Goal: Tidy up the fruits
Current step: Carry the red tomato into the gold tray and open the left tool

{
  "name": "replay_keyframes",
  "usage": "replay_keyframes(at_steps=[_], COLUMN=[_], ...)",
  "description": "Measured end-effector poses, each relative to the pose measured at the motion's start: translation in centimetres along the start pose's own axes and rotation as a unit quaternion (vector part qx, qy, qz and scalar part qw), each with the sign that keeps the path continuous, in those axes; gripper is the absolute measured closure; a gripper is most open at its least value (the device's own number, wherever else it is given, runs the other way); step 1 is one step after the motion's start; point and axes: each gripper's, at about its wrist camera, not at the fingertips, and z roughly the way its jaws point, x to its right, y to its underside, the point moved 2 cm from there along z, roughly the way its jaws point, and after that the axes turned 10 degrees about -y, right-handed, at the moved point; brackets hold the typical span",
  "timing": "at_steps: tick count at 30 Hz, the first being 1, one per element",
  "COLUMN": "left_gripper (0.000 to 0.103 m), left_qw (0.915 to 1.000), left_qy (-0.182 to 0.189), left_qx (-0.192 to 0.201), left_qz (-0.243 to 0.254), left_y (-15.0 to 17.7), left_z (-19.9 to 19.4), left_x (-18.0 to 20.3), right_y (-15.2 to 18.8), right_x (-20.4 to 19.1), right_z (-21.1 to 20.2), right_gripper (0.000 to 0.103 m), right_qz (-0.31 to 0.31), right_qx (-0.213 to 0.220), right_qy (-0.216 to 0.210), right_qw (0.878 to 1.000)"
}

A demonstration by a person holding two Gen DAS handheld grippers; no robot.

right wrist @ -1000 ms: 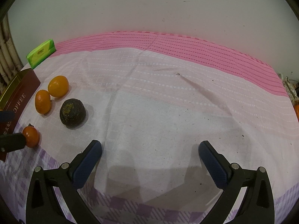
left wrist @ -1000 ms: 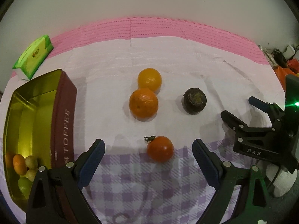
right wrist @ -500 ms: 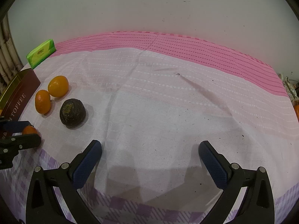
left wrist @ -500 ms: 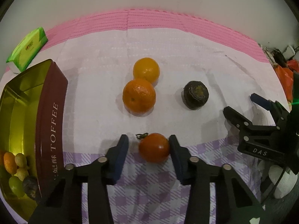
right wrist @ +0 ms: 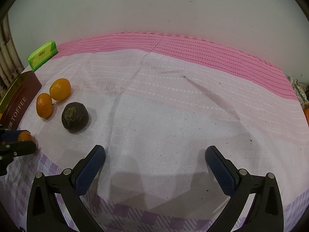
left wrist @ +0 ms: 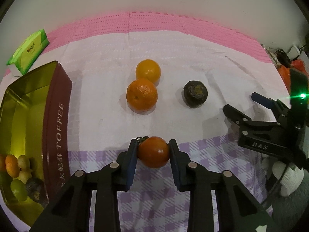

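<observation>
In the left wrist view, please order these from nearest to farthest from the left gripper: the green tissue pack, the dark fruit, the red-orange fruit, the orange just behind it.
1. The red-orange fruit, between the closing fingers of the left gripper.
2. The nearer orange, straight ahead.
3. The dark fruit, ahead to the right, slightly farther.
4. The green tissue pack, far left corner.

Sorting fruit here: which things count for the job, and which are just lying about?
Job: red-orange fruit between the closing left gripper; two oranges; dark fruit; toffee tin.
Lying about: green tissue pack; clutter.
</observation>
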Motion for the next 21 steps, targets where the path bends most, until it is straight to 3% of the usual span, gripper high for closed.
replay_keyframes(at_steps=[15, 21], left_gripper=[0.075, 0.075], left_qw=[0.9987, 0.9961], left_qy=[-0.012, -0.040], left_qx=[0.032, 0.040], left_qz=[-0.038, -0.068], left_y=[0.0, 0.1], left_z=[-4.4, -5.4], left_x=[-4.8, -8.6], right_y=[0.0, 0.0], right_x=[0.0, 0.0], right_z=[0.1, 0.1], right_gripper=[0.000, 0.000], right_qz=[0.000, 0.000], right_qx=[0.000, 0.000], right_qy=[0.000, 0.000], right_qw=[1.000, 1.000])
